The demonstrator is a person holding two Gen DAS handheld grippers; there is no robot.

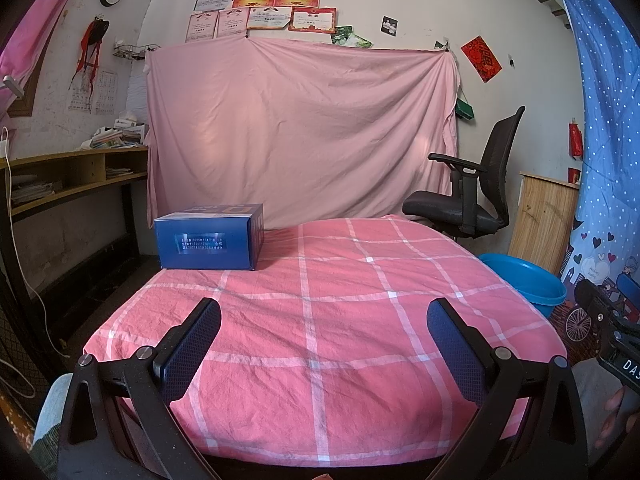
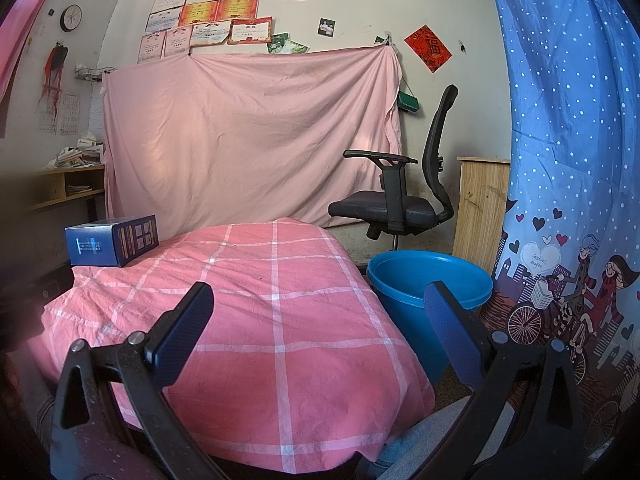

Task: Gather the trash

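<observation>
Left wrist view: the left hand-held gripper [image 1: 323,354] hangs above the near edge of a tabletop [image 1: 360,320] covered in wrinkled pink cloth with a white grid. Its two dark blue textured pads [image 1: 188,354] stand wide apart with nothing between them. A blue rectangular cardboard box [image 1: 210,238] lies on its side at the far left corner of the cloth, well away from the pads; it looks closed, and the print on its glossy face is too small to read. A round blue plastic tub [image 1: 528,280] stands on the floor just off the right edge of the tabletop; the cloth hides part of it and its inside cannot be seen. Behind are a pink sheet [image 1: 300,128] hung on the wall and a black mesh office chair [image 1: 476,184]. At the far right edge a blurred black device is cut off.

Right wrist view: the right hand-held gripper [image 2: 316,342] is also spread wide and empty, above the near right corner of the cloth. The tub [image 2: 400,312] sits just beside the tabletop, its smooth inside partly visible and apparently bare, though one pad blocks part of the rim. The box [image 2: 112,240] rests at the far left. A blue dotted curtain [image 2: 568,120] fills the right side.
</observation>
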